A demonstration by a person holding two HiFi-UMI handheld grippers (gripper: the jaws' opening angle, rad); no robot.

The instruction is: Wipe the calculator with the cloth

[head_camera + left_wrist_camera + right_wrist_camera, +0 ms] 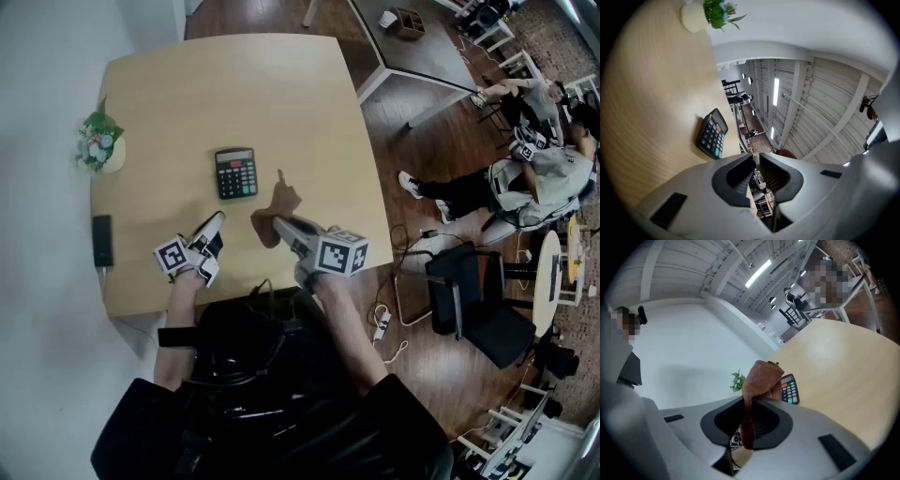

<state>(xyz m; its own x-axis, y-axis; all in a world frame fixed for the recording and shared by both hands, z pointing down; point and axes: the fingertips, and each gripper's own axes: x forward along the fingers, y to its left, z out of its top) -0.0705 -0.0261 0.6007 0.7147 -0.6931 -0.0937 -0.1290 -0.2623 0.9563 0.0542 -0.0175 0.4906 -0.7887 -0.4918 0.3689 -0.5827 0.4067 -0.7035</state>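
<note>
A black calculator (235,173) lies flat in the middle of the light wooden table (309,112). My right gripper (278,223) hovers just near-right of it, shut on a brown cloth (279,198) that bunches up past the jaw tips. In the right gripper view the cloth (762,378) is pinched in my right gripper (749,401) and partly covers the calculator (790,389). My left gripper (219,219) is near-left of the calculator, shut and holding nothing. From the left gripper view the calculator (712,134) sits ahead of my left gripper (756,161).
A small potted plant (100,142) stands at the table's left edge, and a black device (102,241) lies nearer on that edge. A black chair (478,305) and a seated person (530,178) are off to the right. Another table (422,52) stands beyond.
</note>
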